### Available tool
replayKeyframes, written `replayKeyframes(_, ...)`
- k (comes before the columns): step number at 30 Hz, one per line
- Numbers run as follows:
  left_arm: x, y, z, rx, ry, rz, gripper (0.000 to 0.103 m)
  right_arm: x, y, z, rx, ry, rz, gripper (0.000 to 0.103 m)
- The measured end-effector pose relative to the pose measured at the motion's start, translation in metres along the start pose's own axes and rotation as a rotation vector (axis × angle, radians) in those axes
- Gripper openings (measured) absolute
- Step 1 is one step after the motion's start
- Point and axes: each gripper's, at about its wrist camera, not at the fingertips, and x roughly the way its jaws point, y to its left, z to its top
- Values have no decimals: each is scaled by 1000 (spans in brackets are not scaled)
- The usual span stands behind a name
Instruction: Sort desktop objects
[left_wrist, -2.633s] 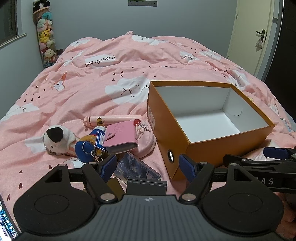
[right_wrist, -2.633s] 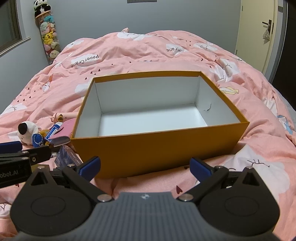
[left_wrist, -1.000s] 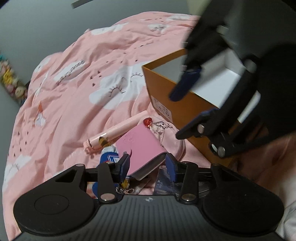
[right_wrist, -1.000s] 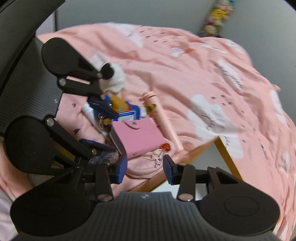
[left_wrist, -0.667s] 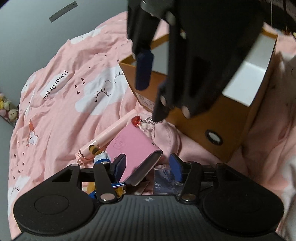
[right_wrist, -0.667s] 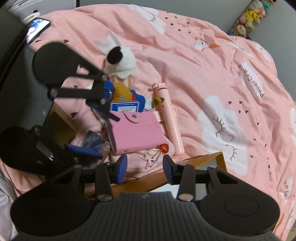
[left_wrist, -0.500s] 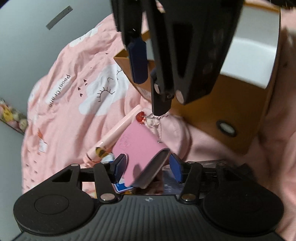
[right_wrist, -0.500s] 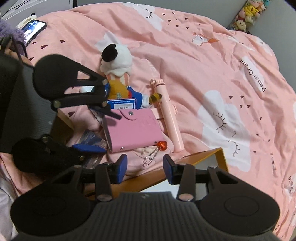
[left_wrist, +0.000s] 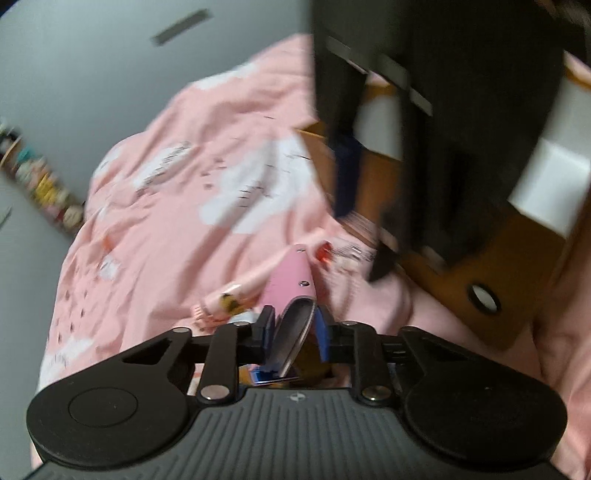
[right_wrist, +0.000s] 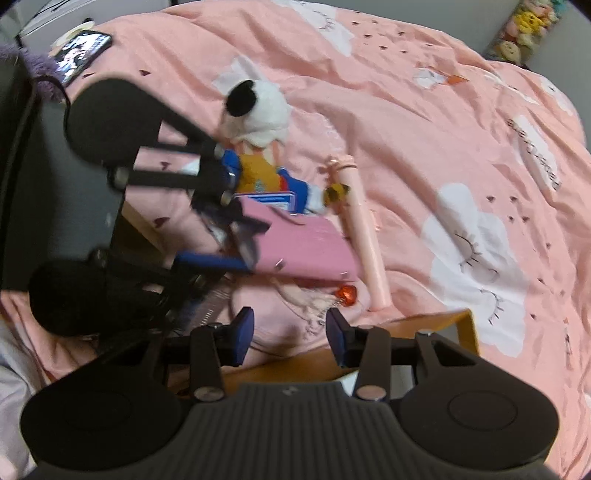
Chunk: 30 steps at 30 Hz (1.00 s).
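My left gripper (left_wrist: 294, 332) is shut on the pink card wallet (left_wrist: 291, 284), which stands on edge between its blue pads. The right wrist view shows the same wallet (right_wrist: 303, 243) gripped by the left gripper (right_wrist: 221, 229) and tilted up off the bed. My right gripper (right_wrist: 290, 332) is open and empty, hovering over the corner of the orange box (right_wrist: 424, 332), above a red heart charm (right_wrist: 346, 293). In the left wrist view the right gripper (left_wrist: 369, 221) looms blurred in front of the orange box (left_wrist: 498, 280).
A pink stick (right_wrist: 364, 236) and a duck plush keychain (right_wrist: 258, 122) lie on the pink duvet (right_wrist: 443, 129) beside the wallet. A phone (right_wrist: 82, 55) lies at the far left. A pink pouch (right_wrist: 295, 314) lies under the charm.
My left gripper has closed on the pink wallet and tipped it up on edge. The right gripper stays open over the box corner, shifted a little.
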Motion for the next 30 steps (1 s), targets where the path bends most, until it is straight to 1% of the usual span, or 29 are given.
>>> replayKeyframes(2,-5,16,-1,-86,-14,12,21,4,5,5,-25,17,29,45)
replayKeyframes(5,-9,34,-3,-188,-15,-1,19,17,15,14,-81,71,43,45)
replayKeyframes(6,-11,38,-4,-211,-17,-4,5,22,18,17,-101,96,42,45)
replayKeyframes(7,-11,42,-5,-230,-12,-10,1,28,21,19,-119,121,40,45)
replayKeyframes(10,-9,48,-10,-269,-2,-19,1,44,26,26,-165,189,49,45)
replayKeyframes(12,-8,45,-15,-270,14,-7,1,54,29,28,-187,227,65,45)
replayKeyframes(13,-6,46,-16,-274,21,-14,1,59,30,29,-198,247,67,45)
replayKeyframes(16,-8,45,-20,-280,21,-30,1,73,35,29,-236,294,35,43)
replayKeyframes(18,-11,41,-22,-270,19,-28,1,80,36,29,-240,310,17,38)
replayKeyframes(19,-13,39,-22,-266,19,-28,1,82,36,30,-233,313,25,36)
replayKeyframes(21,-14,37,-23,-256,21,-31,2,82,39,30,-234,315,34,23)
replayKeyframes(24,-17,34,-23,-239,19,-28,2,76,48,27,-260,296,14,13)
replayKeyframes(26,-20,33,-24,-232,16,-35,5,68,49,27,-250,273,-6,10)
replayKeyframes(30,-27,34,-23,-230,4,-48,15,48,40,29,-174,209,-52,9)
